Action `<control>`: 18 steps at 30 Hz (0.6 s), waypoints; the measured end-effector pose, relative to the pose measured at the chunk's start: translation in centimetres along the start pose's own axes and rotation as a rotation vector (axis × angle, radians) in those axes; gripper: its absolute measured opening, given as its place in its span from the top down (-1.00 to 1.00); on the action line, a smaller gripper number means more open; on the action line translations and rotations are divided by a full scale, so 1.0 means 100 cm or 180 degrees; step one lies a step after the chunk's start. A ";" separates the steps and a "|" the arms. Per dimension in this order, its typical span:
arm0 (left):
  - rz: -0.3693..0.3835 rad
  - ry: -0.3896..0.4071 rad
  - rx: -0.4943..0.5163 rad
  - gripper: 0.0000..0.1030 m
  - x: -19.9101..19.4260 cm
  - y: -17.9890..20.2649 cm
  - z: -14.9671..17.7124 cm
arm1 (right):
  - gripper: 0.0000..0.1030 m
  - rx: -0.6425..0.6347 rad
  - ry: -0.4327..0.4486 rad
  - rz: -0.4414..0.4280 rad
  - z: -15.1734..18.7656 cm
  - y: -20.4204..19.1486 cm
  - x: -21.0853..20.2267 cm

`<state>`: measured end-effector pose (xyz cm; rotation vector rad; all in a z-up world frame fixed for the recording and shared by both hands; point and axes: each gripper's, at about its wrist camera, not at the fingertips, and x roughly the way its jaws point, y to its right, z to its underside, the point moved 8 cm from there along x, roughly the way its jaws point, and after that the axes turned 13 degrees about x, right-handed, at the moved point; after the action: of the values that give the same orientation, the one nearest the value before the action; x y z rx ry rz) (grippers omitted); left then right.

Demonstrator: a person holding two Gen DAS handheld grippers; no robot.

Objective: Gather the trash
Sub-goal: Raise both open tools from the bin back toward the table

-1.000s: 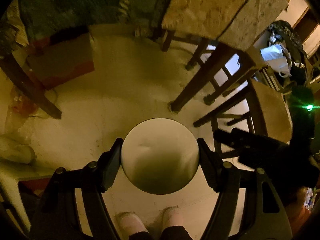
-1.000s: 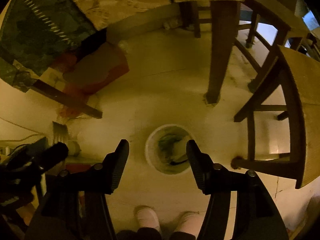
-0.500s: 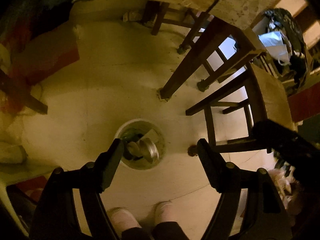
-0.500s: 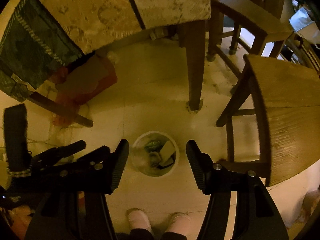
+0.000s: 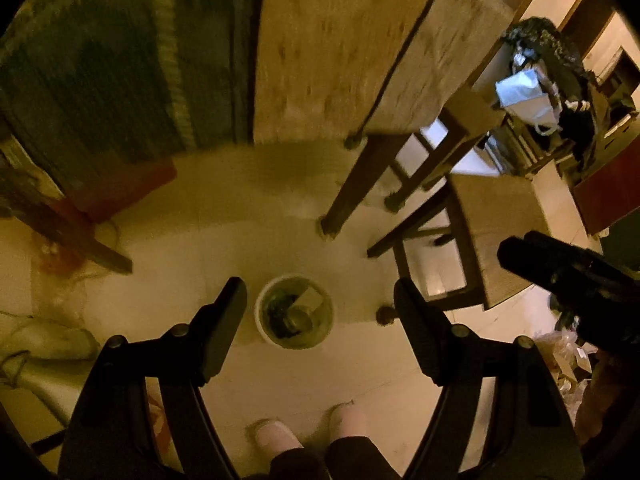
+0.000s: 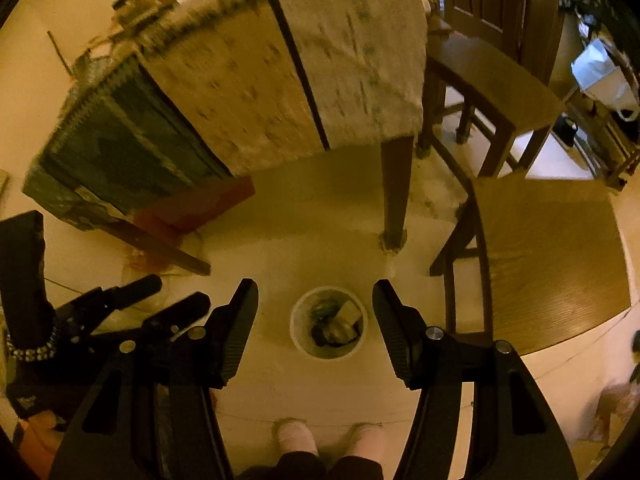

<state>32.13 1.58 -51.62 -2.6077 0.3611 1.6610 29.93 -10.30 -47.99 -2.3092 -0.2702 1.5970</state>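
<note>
A small white round bin [image 5: 259, 314] [image 6: 294, 326] stands on the pale floor, straight below both grippers and well apart from them. Trash [image 5: 296, 312] [image 6: 336, 322] lies inside it: a round metal can, a pale box piece and something green. My left gripper [image 5: 318, 292] hangs high over the bin, open, with nothing between its fingers. It also shows at the left of the right wrist view as the left gripper [image 6: 132, 304]. My right gripper [image 6: 315, 286] is open and empty too, and shows as the right gripper [image 5: 560, 276].
A table with a patterned cloth [image 5: 340, 60] [image 6: 320, 60] stands just beyond the bin, one leg [image 6: 394, 196] close to it. Wooden chairs [image 5: 500, 232] [image 6: 552, 248] crowd the right. A red box [image 6: 200, 204] sits under the table. The person's feet [image 5: 276, 436] are near the bin.
A second ago my left gripper held a white round thing between its fingers; now it is empty and a round item lies in the bin. Both grippers have risen away from the bin.
</note>
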 end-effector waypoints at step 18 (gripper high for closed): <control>-0.0409 0.1156 0.0105 -0.46 -0.294 -0.019 -0.089 | -0.08 -0.0427 0.0911 -0.0278 -0.056 -0.124 -0.226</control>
<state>28.61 7.41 -21.57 -2.8341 0.2195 1.1321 27.40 -7.06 -21.88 -2.5506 -0.4130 1.2209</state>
